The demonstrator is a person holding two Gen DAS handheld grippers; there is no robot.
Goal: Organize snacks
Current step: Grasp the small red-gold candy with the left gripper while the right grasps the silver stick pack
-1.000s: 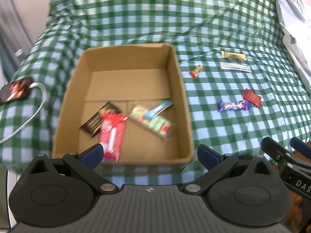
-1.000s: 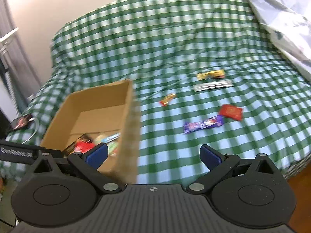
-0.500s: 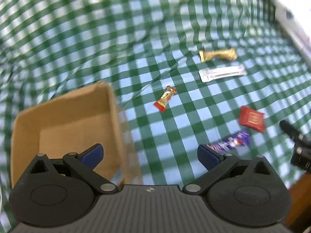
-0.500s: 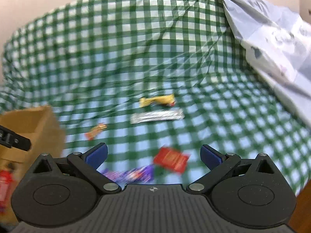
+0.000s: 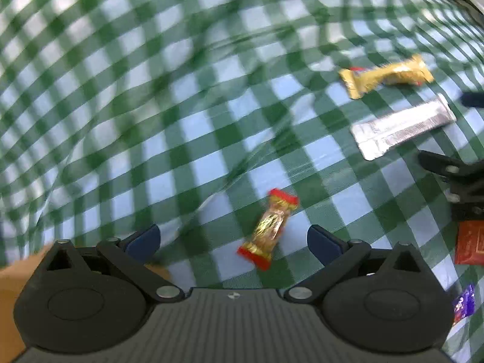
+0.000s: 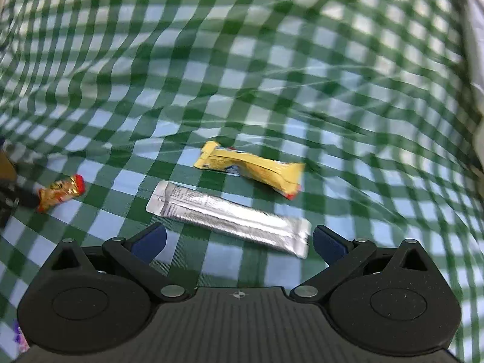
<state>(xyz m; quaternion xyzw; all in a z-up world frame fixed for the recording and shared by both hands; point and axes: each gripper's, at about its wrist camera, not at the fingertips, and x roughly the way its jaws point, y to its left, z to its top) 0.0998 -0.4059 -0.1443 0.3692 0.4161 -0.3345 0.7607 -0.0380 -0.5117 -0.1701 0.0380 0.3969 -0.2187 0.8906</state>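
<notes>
Your left hand-held gripper (image 5: 232, 239) gapes wide and empty over the gold candy with red ends (image 5: 267, 228) on the green checked bedspread (image 5: 181, 106). Your right hand-held gripper (image 6: 239, 240), equally wide and empty, frames the silver sachet (image 6: 230, 217) (yellow bar (image 6: 251, 169) just beyond).

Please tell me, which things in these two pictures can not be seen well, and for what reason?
- Cardboard box, left wrist view: only a corner shows, behind the left gripper; its contents are hidden.
- Purple snack, left wrist view: cut off by the edge.
- Red packet, left wrist view: cut off; print unreadable.
- Silver packet, right wrist view: text too small and blurred.
- Right gripper: open above it.
</notes>
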